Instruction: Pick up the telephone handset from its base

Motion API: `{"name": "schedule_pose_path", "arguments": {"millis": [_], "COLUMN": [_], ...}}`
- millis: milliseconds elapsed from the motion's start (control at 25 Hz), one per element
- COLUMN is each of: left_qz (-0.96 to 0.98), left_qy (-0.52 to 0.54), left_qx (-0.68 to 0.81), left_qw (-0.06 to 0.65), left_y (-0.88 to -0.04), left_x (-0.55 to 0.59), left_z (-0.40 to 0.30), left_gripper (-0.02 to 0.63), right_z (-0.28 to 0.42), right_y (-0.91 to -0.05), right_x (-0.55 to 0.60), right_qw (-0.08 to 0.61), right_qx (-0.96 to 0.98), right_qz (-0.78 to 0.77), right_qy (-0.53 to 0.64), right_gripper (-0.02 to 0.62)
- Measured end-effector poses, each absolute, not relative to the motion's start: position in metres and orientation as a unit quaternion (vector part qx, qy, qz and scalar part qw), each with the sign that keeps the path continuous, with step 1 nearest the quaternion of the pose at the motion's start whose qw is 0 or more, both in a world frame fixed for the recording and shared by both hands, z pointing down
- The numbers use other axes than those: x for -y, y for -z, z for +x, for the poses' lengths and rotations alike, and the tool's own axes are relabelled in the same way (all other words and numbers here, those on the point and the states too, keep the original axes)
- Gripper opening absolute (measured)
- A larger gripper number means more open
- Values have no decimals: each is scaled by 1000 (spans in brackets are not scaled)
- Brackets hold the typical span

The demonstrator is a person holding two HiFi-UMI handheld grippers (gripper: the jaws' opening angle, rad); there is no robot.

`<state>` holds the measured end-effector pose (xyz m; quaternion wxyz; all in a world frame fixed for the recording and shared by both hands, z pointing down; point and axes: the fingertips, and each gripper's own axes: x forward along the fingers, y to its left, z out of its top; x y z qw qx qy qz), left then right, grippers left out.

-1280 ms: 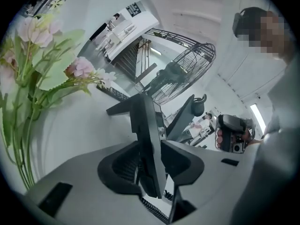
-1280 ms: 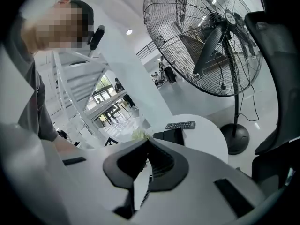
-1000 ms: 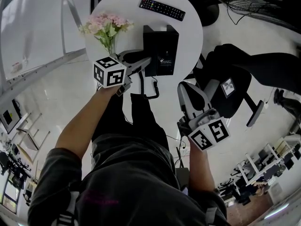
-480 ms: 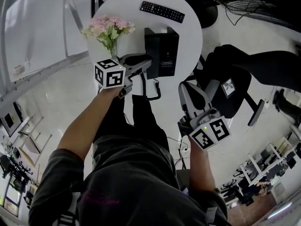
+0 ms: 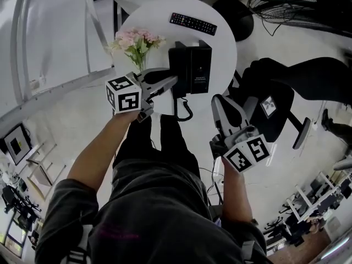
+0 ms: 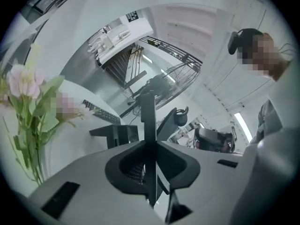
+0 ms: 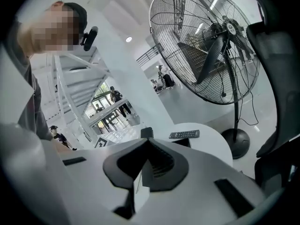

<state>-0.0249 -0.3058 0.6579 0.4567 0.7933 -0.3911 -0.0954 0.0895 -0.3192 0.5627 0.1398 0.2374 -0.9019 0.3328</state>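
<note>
**Head view: left gripper has closed on the handset and lifted it**

From where I stand, the change is all on the left. A moment ago the left gripper [image 5: 165, 84] sat open beside the telephone; its 2 jaws have just been closing, and they now pinch the black handset [image 5: 179, 62] between them. The arm has also come up, so the handset rides with it over the left side of the base [image 5: 201, 70], which sits close to the near edge of the round table [image 5: 159, 12]. The coiled cord [image 5: 184, 108] hangs over that near edge.

The left gripper view agrees. The handset stands edge-on as a thin dark bar squeezed between the pads, and the base lies beyond it, lower and apart.

The right gripper [image 5: 221, 102] hangs off the table's right edge, jaws drawn together on nothing.

The flowers [image 5: 137, 40] by the left edge and the remote [image 5: 192, 23] by the far edge are untouched.

I judge the pickup nearly done. What remains is a little more height without tugging the cord.
</note>
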Motion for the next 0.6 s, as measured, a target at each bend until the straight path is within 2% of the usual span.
{"name": "schedule_pose_path", "arguments": {"millis": [600], "left_qz": [847], "left_qy": [113], "left_qx": [388], "left_qw": [347], "left_y": [-496], "left_x": [282], "left_z": [-70], "left_gripper": [77], "right_z": [54], "right_y": [-485], "right_x": [315], "right_qw": [85], "right_qx": [920], "right_qz": [255], "right_qy": [-285], "right_gripper": [18]}}
